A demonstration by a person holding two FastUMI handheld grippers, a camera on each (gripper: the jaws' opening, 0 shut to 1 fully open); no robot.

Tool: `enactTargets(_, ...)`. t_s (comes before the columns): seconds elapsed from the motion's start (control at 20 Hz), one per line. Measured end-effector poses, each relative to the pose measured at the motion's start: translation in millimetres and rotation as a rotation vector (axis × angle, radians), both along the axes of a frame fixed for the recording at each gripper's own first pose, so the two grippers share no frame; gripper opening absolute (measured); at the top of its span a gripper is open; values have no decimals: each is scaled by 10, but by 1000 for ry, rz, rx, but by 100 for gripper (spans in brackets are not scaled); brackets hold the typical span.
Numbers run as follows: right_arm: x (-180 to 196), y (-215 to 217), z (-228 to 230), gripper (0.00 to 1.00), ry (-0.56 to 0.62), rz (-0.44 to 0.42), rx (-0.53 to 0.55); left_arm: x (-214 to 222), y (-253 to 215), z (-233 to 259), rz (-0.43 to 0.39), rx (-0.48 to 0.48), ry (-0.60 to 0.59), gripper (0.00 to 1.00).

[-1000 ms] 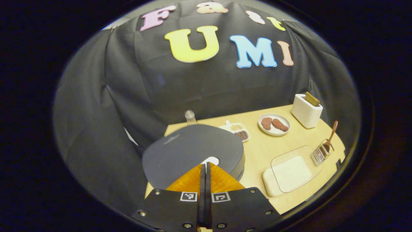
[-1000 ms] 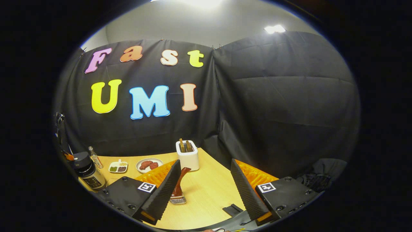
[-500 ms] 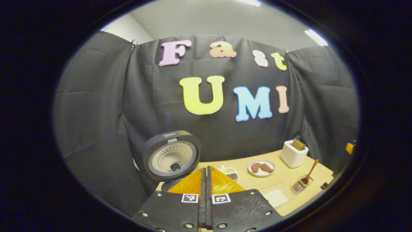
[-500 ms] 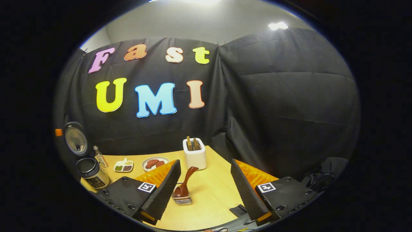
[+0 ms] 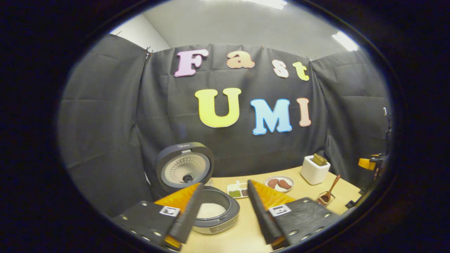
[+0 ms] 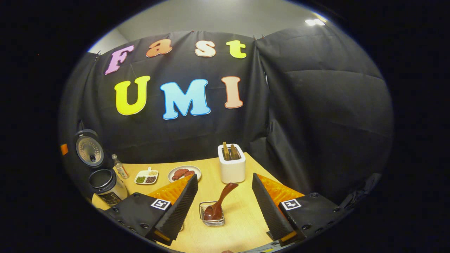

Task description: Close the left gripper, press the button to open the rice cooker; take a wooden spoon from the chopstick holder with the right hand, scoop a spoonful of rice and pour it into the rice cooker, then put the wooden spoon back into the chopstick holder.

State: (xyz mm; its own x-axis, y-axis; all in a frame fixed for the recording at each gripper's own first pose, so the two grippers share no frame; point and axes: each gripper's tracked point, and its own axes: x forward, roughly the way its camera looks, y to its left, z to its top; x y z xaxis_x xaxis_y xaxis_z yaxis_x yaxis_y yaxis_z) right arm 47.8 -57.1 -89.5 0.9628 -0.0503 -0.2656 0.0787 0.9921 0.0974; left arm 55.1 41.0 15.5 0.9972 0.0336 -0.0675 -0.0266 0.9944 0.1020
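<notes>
The rice cooker (image 5: 215, 212) stands open, its round lid (image 5: 184, 167) upright and white rice in its pot. My left gripper (image 5: 225, 183) is open just in front of it, holding nothing. In the right gripper view the cooker (image 6: 105, 186) is at the far left. The wooden spoon (image 6: 222, 198) leans in the small chopstick holder (image 6: 212, 220), bowl down, handle tilted up to the right. My right gripper (image 6: 224, 175) is open, one finger on each side of the spoon and short of it. The spoon (image 5: 331, 189) also appears at the right of the left gripper view.
On the wooden table (image 6: 239, 228) stand a white toaster (image 6: 232, 163), a plate of brown meat pieces (image 6: 184, 173), a divided condiment dish (image 6: 146, 177) and a small bottle (image 6: 120, 168). The black cloth wall closes the back and both sides.
The cooker lid sprang up from shut to upright. My left gripper drew back from the lid and opened. My right gripper moved until the spoon and holder sat between its fingers.
</notes>
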Motion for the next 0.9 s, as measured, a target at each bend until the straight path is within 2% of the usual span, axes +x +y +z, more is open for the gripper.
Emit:
enactTargets(0.1, 163, 23, -117, 96, 34, 23, 6, -19, -73, 27, 38, 0, -4, 93)
enactTargets(0.35, 548, 4, -444, 98, 118, 55, 44, 72, -190, -8, 100, -46, 15, 93)
enactTargets(0.45, 644, -15, -646, 98, 170, 63, 82, 94, -201, -67, 133, -42, 30, 96)
enactTargets(0.7, 813, -105, -1176, 97, 305, 66, 187, 92, -274, -255, 224, -68, 80, 94)
enactTargets(0.9, 988, -53, -1415, 98, 357, 131, 244, 52, -385, -411, 287, -104, 110, 93)
